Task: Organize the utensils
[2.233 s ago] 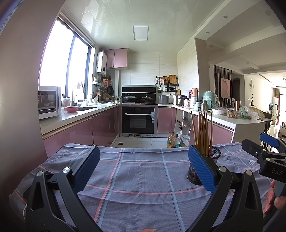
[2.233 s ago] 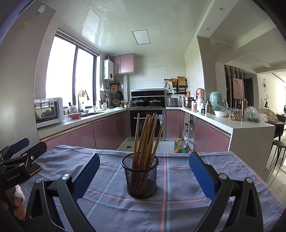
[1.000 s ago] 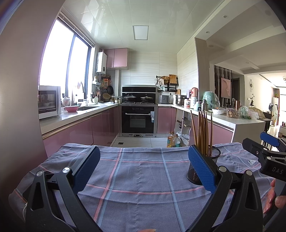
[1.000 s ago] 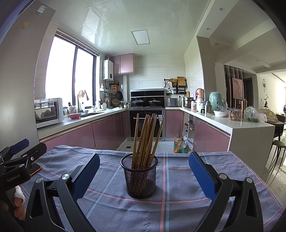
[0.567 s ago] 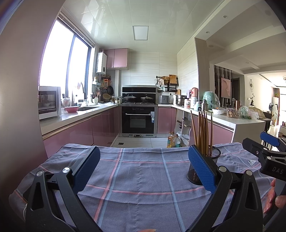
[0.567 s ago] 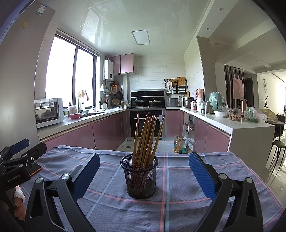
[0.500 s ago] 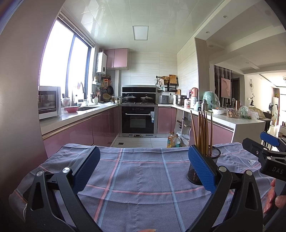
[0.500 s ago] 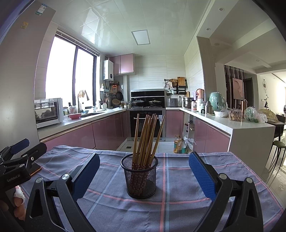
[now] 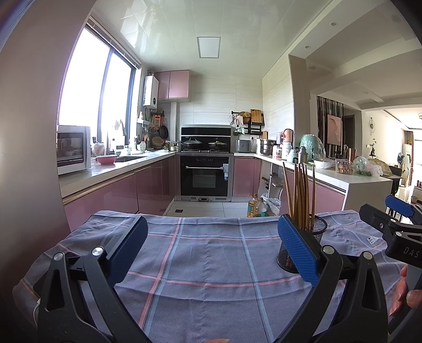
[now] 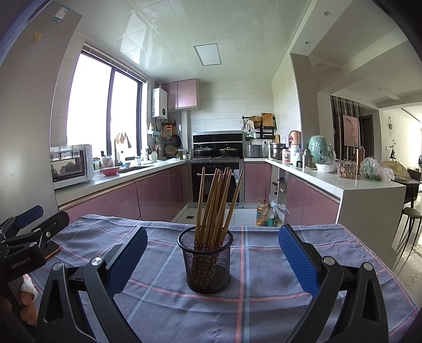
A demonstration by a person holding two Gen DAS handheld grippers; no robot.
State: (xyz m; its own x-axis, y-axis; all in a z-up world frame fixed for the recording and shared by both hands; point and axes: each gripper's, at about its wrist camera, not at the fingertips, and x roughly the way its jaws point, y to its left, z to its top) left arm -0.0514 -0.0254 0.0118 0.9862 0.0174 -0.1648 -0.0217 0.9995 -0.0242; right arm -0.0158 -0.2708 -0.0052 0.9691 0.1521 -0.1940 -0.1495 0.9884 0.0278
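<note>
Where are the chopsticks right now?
The chopsticks stand in a black mesh cup on the checked cloth, straight ahead of the open right gripper; in the left wrist view they are on the right.

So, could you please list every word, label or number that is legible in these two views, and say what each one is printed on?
"DAS", cut off by the frame edge: on the black body of the right gripper, seen from the left wrist view.
"GenRobot.AI": on the black body of the left gripper, seen from the right wrist view.
Stickers on the tall panel: too small to read.
Tag on the checked cloth: too small to read.
Oven controls: blurred.
</note>
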